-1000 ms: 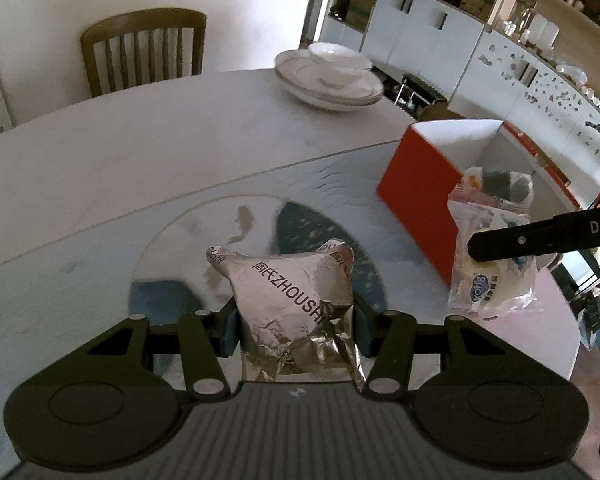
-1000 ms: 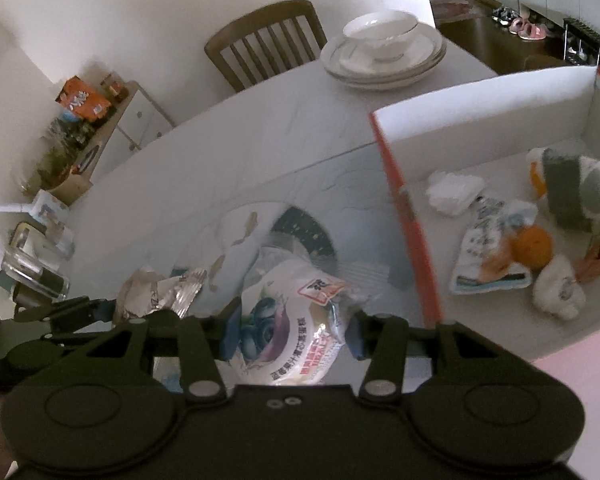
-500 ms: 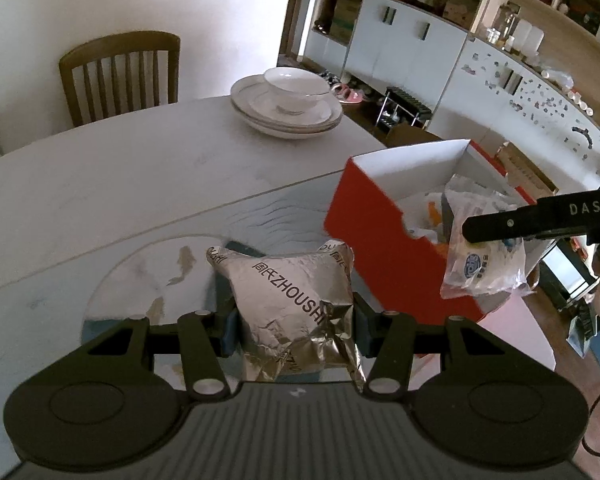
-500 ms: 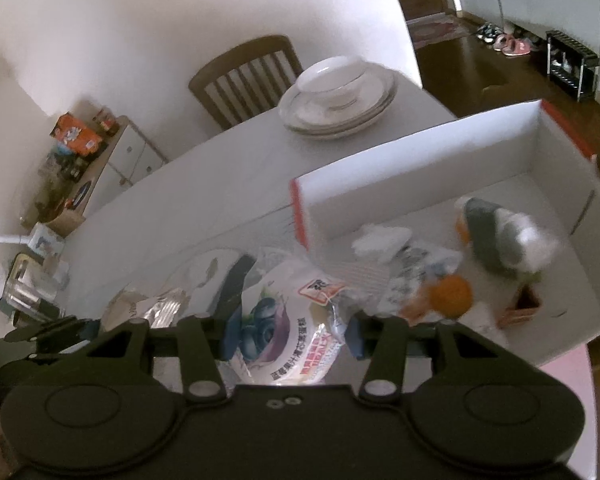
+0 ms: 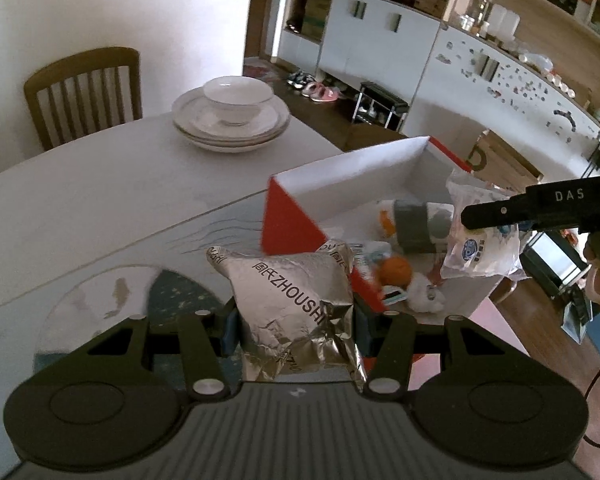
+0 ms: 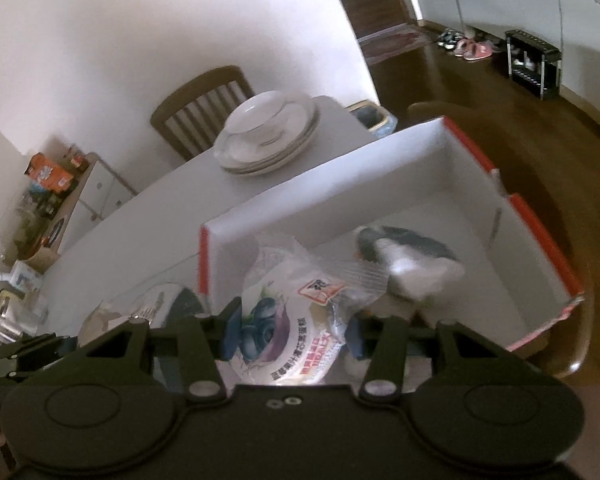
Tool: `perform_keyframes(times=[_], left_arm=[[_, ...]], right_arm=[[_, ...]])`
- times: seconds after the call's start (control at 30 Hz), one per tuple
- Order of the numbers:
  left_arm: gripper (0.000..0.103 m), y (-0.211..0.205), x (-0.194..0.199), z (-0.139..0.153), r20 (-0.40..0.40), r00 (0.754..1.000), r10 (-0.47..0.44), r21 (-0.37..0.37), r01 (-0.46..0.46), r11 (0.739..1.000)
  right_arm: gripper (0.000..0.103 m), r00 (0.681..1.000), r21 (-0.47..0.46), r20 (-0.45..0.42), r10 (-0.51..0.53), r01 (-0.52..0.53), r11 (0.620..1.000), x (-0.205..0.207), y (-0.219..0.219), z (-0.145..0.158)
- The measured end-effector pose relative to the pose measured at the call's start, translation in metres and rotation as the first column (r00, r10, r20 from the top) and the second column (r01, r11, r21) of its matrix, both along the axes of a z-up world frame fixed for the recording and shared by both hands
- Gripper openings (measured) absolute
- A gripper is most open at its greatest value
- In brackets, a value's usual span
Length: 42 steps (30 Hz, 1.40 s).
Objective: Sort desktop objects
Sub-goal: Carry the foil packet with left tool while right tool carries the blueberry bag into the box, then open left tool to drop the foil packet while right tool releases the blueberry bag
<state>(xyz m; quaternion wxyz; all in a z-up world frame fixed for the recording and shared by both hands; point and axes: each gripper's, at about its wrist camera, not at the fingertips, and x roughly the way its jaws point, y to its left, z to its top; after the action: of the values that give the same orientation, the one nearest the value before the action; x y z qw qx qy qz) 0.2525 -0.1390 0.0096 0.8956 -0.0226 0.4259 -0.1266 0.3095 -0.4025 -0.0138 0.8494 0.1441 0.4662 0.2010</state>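
My left gripper (image 5: 294,326) is shut on a crinkled silver foil snack bag (image 5: 296,304) and holds it above the table by the near corner of the red box (image 5: 288,224). My right gripper (image 6: 290,328) is shut on a clear plastic blueberry snack packet (image 6: 296,320), held over the box's white inside (image 6: 512,288). That packet also shows in the left wrist view (image 5: 480,244), hanging over the box. Inside the box lie a grey and white plush toy (image 5: 416,224), an orange ball (image 5: 396,270) and small wrappers.
A stack of white plates with a bowl (image 5: 230,116) stands at the table's far side. A wooden chair (image 5: 84,92) is behind the table. A round fish-pattern mat (image 5: 112,300) lies under my left gripper. Cabinets and a shoe rack stand beyond the table's edge.
Both grippers have moved right toward the box with their packets. The right packet has gone from over the table to over the box's inside; the left bag has neared the box's corner.
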Motion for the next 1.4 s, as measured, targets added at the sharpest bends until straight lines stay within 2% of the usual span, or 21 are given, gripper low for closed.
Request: perform_keyframes(times=[0.4,0.63,0.87,1.17,1.4], left_arm=[[0.053,-0.066,0.033,-0.004,-0.004,0.994,-0.105,0.023,0.105,0.994],[0.053,-0.101,0.061,-0.017,-0.031,0.988,-0.152,0.072,0.154,0.985],[0.053,-0.12,0.084,-0.037,-0.076,0.983,-0.166,0.121,0.174,0.977],[0.053,-0.138,0.106,-0.055,-0.115,0.976,-0.185,0.178,0.203,0.963],[0.053,-0.143,0.117,-0.067,-0.149,0.973,-0.177,0.206,0.205,0.957]], right_arm=[[0.049,0.997,-0.013,-0.01,-0.076,0.076,0.997,0.015,-0.052,-0.009],[0.049,0.996,-0.018,-0.024,-0.082,0.081,0.997,0.024,-0.063,-0.016],[0.049,0.998,-0.04,-0.042,-0.049,0.047,0.998,0.03,-0.059,-0.028],[0.049,1.0,-0.099,-0.01,-0.007,0.006,0.995,0.04,-0.047,-0.035],[0.049,1.0,-0.135,-0.022,-0.004,0.001,0.991,0.054,-0.039,-0.054]])
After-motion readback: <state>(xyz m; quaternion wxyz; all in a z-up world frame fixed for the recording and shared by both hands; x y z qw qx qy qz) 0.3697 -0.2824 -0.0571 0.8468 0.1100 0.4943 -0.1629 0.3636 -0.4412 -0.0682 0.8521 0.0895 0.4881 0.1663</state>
